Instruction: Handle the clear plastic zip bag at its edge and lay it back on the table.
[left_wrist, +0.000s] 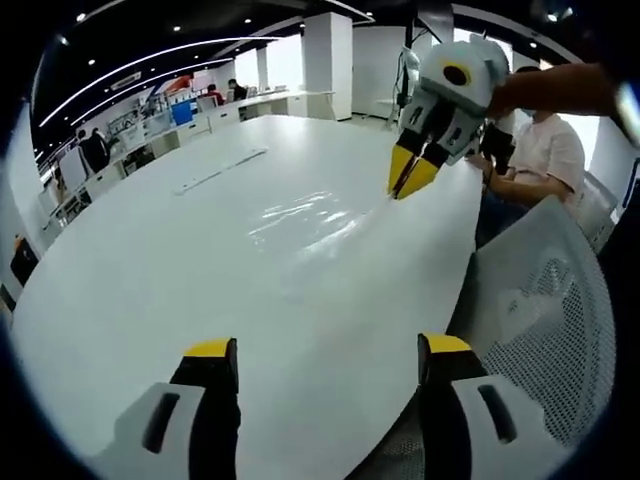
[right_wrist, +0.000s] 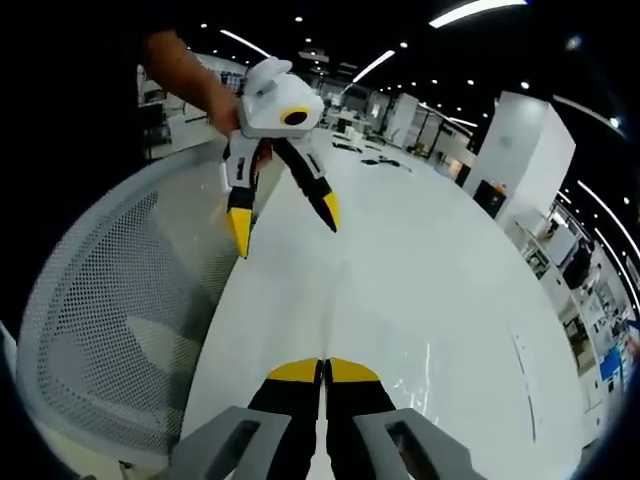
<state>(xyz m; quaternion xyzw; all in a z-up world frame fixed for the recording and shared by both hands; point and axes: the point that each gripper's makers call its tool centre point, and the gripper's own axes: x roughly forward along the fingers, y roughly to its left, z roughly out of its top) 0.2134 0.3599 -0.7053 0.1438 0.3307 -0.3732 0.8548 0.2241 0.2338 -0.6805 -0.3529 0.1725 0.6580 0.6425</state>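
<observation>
The clear zip bag (left_wrist: 300, 222) lies flat and glossy on the white table (left_wrist: 150, 280), its near corner lifted slightly toward my right gripper (left_wrist: 410, 183). That gripper's yellow-tipped jaws are shut on the bag's edge, close to the table's right rim. My left gripper (left_wrist: 328, 348) stands open over the table's near end, well short of the bag, with nothing between its jaws. In the right gripper view, my right gripper (right_wrist: 322, 368) shows closed jaws over the table, with faint glints of the bag (right_wrist: 425, 380) beside them. The left gripper (right_wrist: 285, 225) hangs open ahead.
A grey mesh chair back (left_wrist: 560, 320) (right_wrist: 110, 310) stands against the table's edge by both grippers. A person in a pale shirt (left_wrist: 545, 150) sits farther along that edge. A long thin strip (left_wrist: 220, 170) lies on the far part of the table. Desks and pillars stand beyond.
</observation>
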